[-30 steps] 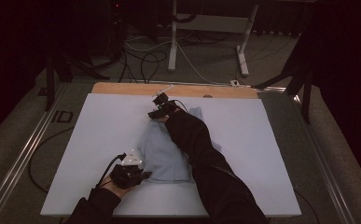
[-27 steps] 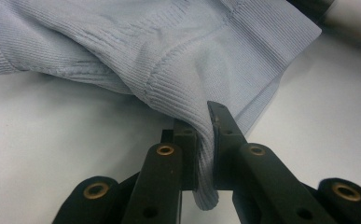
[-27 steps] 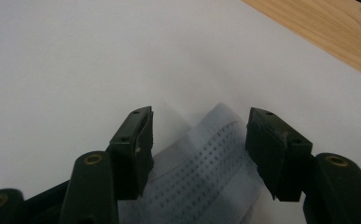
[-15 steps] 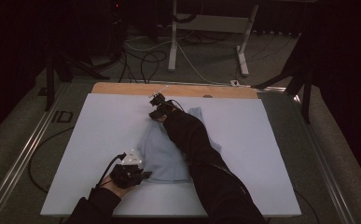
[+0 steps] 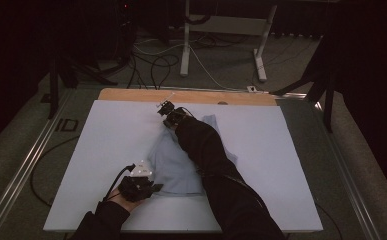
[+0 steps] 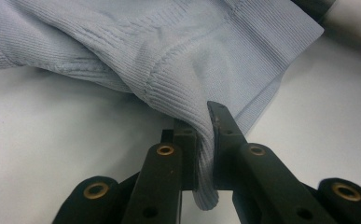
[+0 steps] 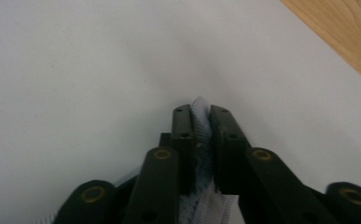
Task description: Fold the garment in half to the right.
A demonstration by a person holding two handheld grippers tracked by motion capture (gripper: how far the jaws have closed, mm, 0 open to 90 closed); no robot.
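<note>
garment (image 5: 176, 162) pinched by left gripper (image 6: 205, 140), right gripper (image 7: 200, 126) just closed on it

The left gripper (image 5: 151, 189) sits clamped at the tabletop's (image 5: 106, 145) near edge. The right arm stretches toward its far edge; the right gripper (image 5: 165, 110) has just been closing, jaws pinched.

White table cover (image 5: 106, 150), wooden table edge (image 5: 131, 95), floor cables (image 5: 156, 65).
</note>
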